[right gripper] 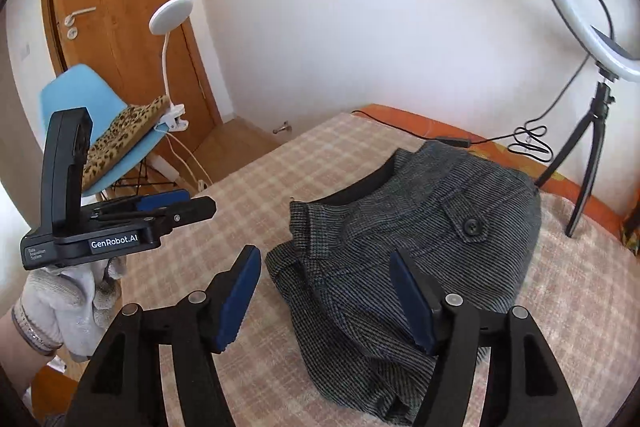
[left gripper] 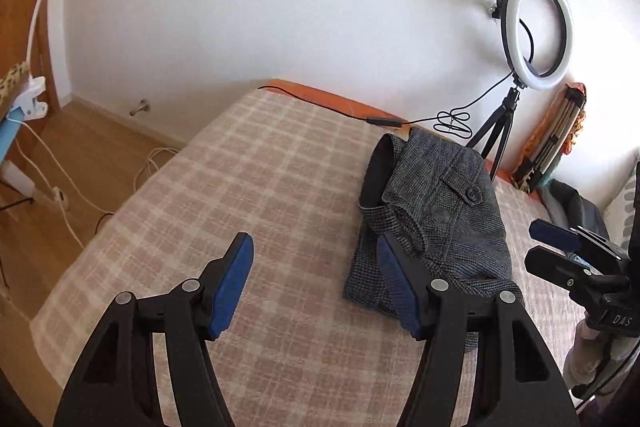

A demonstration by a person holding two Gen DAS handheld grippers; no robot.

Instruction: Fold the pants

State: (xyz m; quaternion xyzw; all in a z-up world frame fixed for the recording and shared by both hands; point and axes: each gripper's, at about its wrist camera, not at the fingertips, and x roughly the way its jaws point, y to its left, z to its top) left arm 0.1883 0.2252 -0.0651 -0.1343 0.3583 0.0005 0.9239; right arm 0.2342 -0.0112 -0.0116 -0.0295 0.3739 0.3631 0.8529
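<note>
The grey tweed pants (left gripper: 436, 215) lie folded into a compact bundle on the plaid bed cover (left gripper: 248, 187), with a buttoned pocket flap on top. They also show in the right wrist view (right gripper: 412, 251). My left gripper (left gripper: 316, 255) is open and empty, held above the cover just left of the bundle. My right gripper (right gripper: 324, 275) is open and empty, hovering over the bundle's near left part. The left gripper also shows at the left of the right wrist view (right gripper: 172, 205), held by a gloved hand (right gripper: 72, 299). The right gripper shows at the right edge of the left wrist view (left gripper: 556, 247).
A ring light on a tripod (left gripper: 536, 31) stands at the bed's far right corner, its black cable (left gripper: 452, 119) lying behind the pants. A blue chair (right gripper: 92, 131) with a leopard cloth and a clip lamp (right gripper: 170, 15) stands left of the bed, before a wooden door (right gripper: 116, 7).
</note>
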